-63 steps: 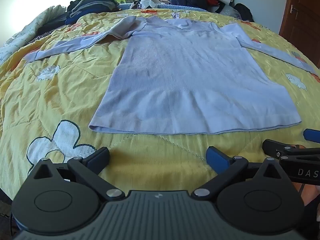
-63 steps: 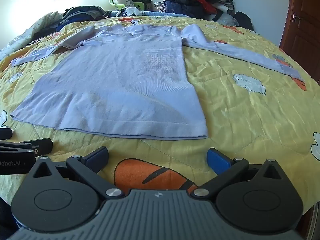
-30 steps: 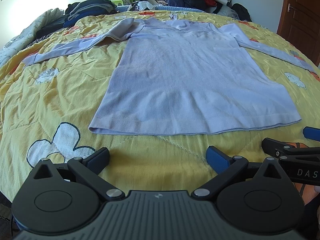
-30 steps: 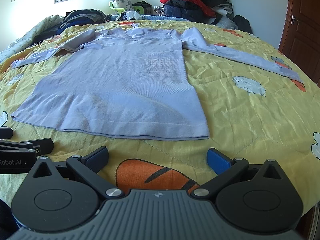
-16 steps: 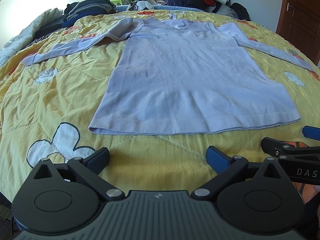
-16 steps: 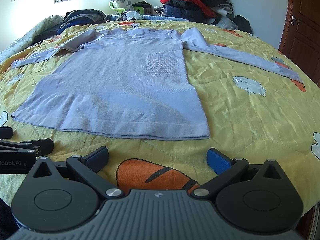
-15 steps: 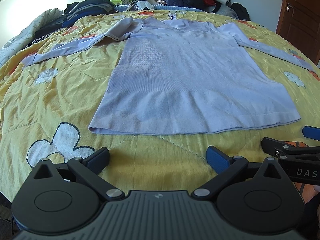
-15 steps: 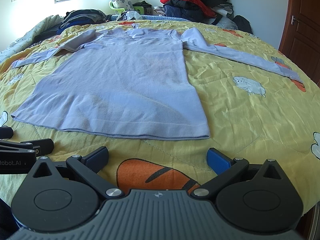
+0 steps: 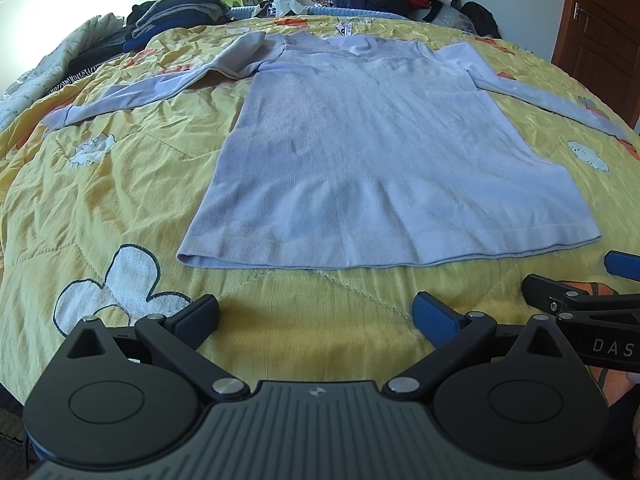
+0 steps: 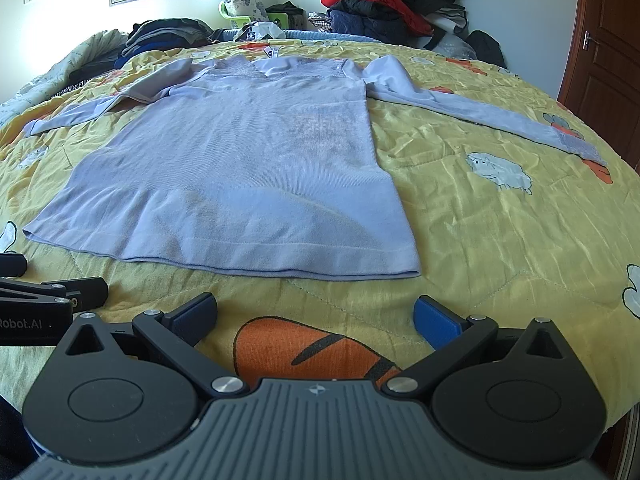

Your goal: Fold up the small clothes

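A pale lilac long-sleeved top (image 9: pixel 372 152) lies flat on the yellow quilt, hem toward me, both sleeves spread out to the sides; it also shows in the right wrist view (image 10: pixel 240 172). My left gripper (image 9: pixel 316 314) is open and empty, just short of the hem, nearer its left half. My right gripper (image 10: pixel 316 314) is open and empty, just short of the hem near its right corner. Each gripper shows at the edge of the other's view.
The yellow cartoon-print quilt (image 9: pixel 100 184) covers the bed. Piles of dark and red clothes (image 10: pixel 376 8) lie at the bed's far end, folded dark clothes (image 9: pixel 172 12) at the far left. A wooden door (image 10: pixel 600 40) stands at the right.
Both grippers have drifted only slightly; the top sits a little lower in each view than two seconds ago. Jaws stay open.
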A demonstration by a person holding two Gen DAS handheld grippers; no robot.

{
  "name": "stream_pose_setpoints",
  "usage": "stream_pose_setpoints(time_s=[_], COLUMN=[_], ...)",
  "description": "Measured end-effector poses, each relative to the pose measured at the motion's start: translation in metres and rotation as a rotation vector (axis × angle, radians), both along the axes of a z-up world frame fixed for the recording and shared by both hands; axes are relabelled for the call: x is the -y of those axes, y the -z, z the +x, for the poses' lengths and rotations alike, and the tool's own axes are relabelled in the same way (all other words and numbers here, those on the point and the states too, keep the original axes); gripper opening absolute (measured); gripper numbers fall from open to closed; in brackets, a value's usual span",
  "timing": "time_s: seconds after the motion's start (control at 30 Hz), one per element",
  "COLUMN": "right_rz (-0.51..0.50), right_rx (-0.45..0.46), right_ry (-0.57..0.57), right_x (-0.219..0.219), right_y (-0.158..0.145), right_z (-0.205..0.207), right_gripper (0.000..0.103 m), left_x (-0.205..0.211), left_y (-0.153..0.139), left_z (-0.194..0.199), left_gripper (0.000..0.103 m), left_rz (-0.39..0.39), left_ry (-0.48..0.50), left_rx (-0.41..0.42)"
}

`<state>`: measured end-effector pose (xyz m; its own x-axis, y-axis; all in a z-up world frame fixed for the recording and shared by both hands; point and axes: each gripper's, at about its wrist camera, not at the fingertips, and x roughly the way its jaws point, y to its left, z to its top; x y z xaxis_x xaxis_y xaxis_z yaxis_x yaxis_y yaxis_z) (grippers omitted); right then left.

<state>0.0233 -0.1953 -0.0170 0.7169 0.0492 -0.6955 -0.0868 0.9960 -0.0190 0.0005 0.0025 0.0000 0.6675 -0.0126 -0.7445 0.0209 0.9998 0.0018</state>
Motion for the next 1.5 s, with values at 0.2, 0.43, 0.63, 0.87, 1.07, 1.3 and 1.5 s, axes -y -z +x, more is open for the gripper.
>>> stream_pose_setpoints(time_s=[0.2, 0.43, 0.63, 0.87, 1.07, 1.3, 1.5], right_rz=[0.000, 0.000, 0.004, 0.179, 0.274, 0.705, 0.970], right_rx=[0.001, 0.001, -0.017, 0.076, 0.188, 0.229, 0.164], right_ry=[0.000, 0.000, -0.012, 0.019, 0.099, 0.362, 0.633], right_x=[0.000, 0.000, 0.001, 0.036, 0.102, 0.251, 0.357], right_y=[0.000, 0.000, -0.001, -0.025, -0.053, -0.068, -0.023], right_z=[0.000, 0.000, 0.001, 0.006, 0.041, 0.118, 0.178], right_gripper=[0.103, 0.103, 0.103, 0.097, 0.097, 0.097, 0.073], left_x=[0.000, 0.000, -0.002, -0.021, -0.027, -0.033, -0.009], left_y=[-0.001, -0.001, -0.002, -0.026, -0.059, -0.074, -0.066], left_z=[0.002, 0.003, 0.004, 0.005, 0.022, 0.073, 0.105], left_gripper=[0.103, 0.103, 0.103, 0.103, 0.103, 0.103, 0.103], left_rz=[-0.001, -0.001, -0.006, -0.062, 0.012, -0.079, -0.103], left_ry=[-0.001, -0.003, 0.010, -0.035, -0.049, -0.087, -0.063], left_rx=[-0.007, -0.014, -0.023, 0.024, 0.187, 0.202, 0.179])
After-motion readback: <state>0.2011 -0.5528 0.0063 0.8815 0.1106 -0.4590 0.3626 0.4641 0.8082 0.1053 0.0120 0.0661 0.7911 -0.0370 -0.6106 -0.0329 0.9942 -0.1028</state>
